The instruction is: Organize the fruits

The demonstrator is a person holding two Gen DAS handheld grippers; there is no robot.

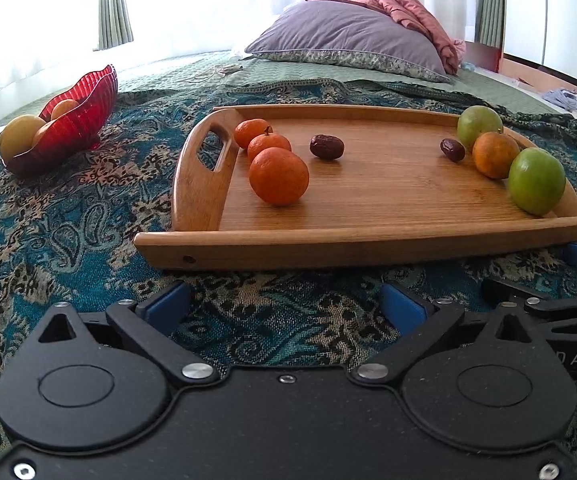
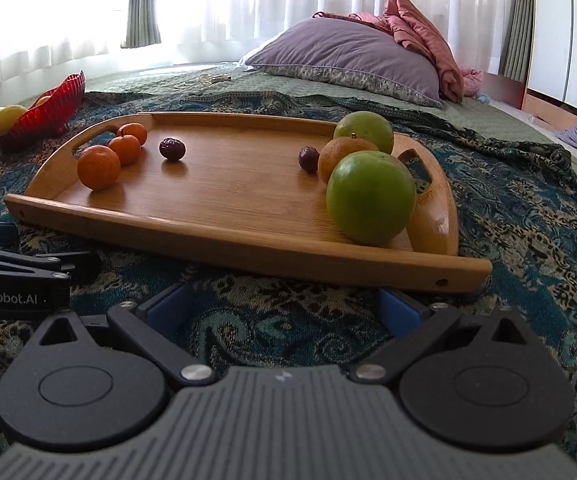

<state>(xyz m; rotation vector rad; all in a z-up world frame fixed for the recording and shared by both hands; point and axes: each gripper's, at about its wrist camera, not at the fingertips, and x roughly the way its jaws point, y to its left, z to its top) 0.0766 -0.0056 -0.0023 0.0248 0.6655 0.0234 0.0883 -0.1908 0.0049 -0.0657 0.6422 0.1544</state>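
where a patterned blue and tan blanket (image 1: 68,216) covers a bed, one wooden tray (image 1: 368,246) with cut-out handles lies flat, and all the loose fruit sits on it. at the tray's left end, three oranges (image 1: 278,176) line up close together beside the handle. just to their right lies one dark date (image 1: 327,147). at the tray's right end there are two green apples (image 2: 370,198), a fourth orange (image 2: 342,152) between them, and a second date (image 2: 307,159) just beside that orange. that makes four oranges, two apples and two dates on the tray.

off the tray, to the far left on the blanket, one red ribbed glass bowl (image 1: 78,118) holds three yellow-orange fruits, partly hidden by its rim.

the left gripper (image 1: 286,308) hangs above the blanket in front of the tray's near edge, its blue-padded jaws spread wide with nothing between them. the right gripper (image 2: 284,306) hangs beside it, also short of the tray, jaws likewise spread apart and empty.

behind the tray, one purple pillow (image 1: 348,38) and one bundled pink quilt (image 2: 424,36) rest near white curtains (image 2: 248,4).
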